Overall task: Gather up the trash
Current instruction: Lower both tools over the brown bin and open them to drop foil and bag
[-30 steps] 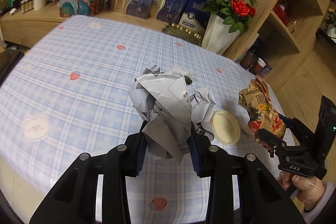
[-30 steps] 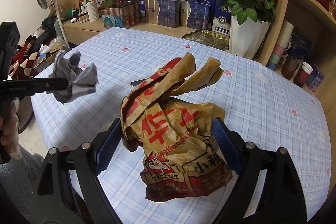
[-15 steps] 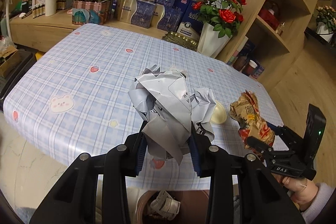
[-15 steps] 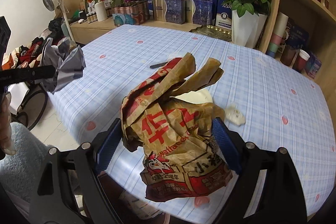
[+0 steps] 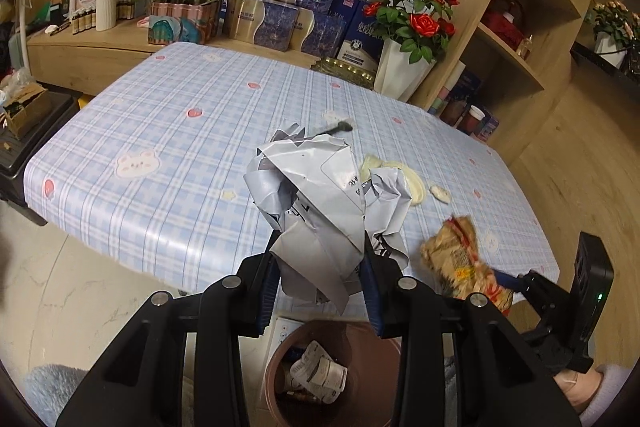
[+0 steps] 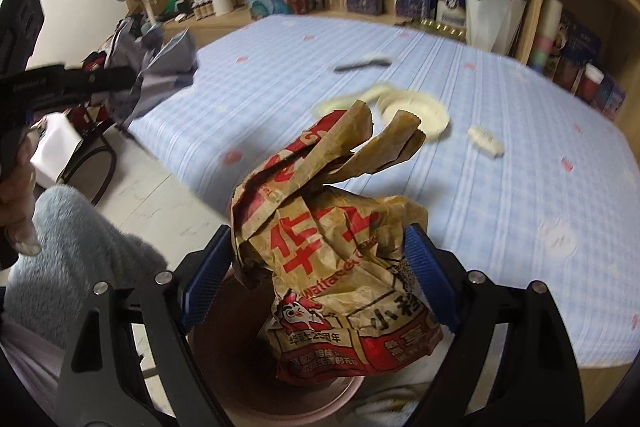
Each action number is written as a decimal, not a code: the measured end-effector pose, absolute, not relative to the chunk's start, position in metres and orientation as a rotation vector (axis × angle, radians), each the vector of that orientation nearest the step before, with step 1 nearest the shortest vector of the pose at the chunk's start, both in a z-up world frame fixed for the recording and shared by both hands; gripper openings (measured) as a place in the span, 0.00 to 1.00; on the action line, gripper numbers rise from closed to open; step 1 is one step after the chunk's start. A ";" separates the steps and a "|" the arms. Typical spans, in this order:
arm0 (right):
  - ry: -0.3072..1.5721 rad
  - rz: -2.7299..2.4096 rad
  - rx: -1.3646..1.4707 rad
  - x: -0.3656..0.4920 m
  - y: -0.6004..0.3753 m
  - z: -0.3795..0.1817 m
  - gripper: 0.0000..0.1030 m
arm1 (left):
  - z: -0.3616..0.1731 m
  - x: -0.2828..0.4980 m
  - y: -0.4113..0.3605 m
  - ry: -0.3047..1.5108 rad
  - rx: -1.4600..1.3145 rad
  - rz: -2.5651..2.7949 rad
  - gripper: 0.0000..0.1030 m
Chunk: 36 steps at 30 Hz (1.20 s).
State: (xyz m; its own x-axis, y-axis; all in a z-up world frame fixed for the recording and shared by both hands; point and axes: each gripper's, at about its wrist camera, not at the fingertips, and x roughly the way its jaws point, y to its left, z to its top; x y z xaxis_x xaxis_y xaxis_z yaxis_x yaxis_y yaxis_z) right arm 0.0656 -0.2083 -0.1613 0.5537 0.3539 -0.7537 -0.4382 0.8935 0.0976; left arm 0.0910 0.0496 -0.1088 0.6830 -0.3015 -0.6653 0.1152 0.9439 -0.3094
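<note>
Both loads over the bin [image 5: 332, 371], release pending.
My left gripper [image 5: 320, 275] clamps the wrapper [image 5: 320, 203], my right gripper [image 6: 320, 267] the bag [image 6: 340, 267]; wrapper flaps overhang the rim and may snag it and spill.

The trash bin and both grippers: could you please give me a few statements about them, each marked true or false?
1. The left gripper is clamped on a crumpled grey paper wad. True.
2. The right gripper is empty. False: it holds a brown fast-food paper bag.
3. The brown trash bin below the table edge is empty. False: crumpled paper already lies inside.
4. A pale round lid lies on the checked tablecloth. True.
5. The red roses stand in a black pot. False: their white vase is white.
</note>
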 end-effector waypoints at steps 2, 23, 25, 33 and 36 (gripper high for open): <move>0.888 0.484 -0.109 0.056 -0.205 -0.169 0.82 | -0.112 0.085 0.049 0.788 -0.252 -0.240 0.34; 1.095 0.644 -0.149 0.037 -0.152 -0.216 0.94 | -0.123 0.065 0.061 0.812 -0.279 -0.215 0.35; 1.087 0.631 -0.140 0.038 -0.153 -0.214 0.94 | -0.123 0.065 0.061 0.816 -0.278 -0.217 0.35; 0.855 0.448 -0.086 0.049 -0.189 -0.169 0.94 | -0.129 0.064 0.052 0.837 -0.263 -0.242 0.35; 0.763 0.355 -0.065 0.054 -0.208 -0.151 0.94 | -0.133 0.063 0.043 0.855 -0.249 -0.266 0.35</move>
State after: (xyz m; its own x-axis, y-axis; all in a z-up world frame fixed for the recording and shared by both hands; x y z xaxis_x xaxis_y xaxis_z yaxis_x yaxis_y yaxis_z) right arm 0.0540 -0.2084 -0.1508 0.6665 0.2913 -0.6862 -0.3382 0.9385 0.0700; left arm 0.0633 0.0433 -0.1327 0.6270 -0.3285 -0.7064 0.1308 0.9383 -0.3202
